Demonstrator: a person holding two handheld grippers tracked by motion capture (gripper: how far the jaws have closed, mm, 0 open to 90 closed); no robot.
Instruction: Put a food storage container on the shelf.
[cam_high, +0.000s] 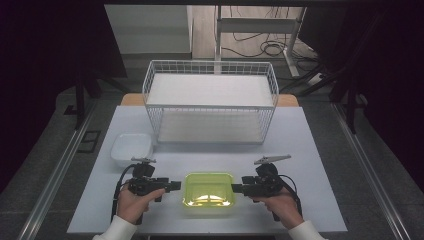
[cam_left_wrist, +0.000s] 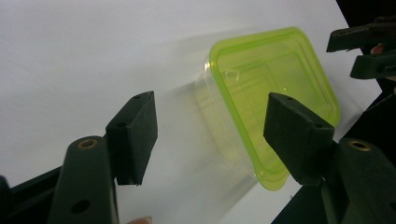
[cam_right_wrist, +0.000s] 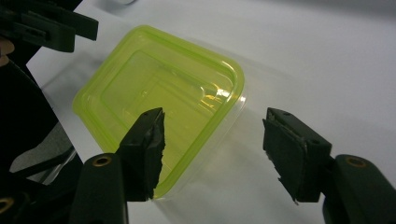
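Left gripper (cam_high: 175, 186) is standing open at the box's (cam_high: 209, 190) nine o'clock, pads clear of its rim. The box is sitting at the table's (cam_high: 310, 150) six o'clock, unlifted. Right gripper (cam_high: 236, 188) is straddling the three o'clock edge, not yet clamped. Grasping and moving are remaining.

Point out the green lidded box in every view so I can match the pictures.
High view: the green box lies low centre on the table, between the two grippers.
Left gripper view: right of centre, its corner between the jaws.
Right gripper view: left of centre, its corner between the jaws.
Shared landmark: the white table under it.
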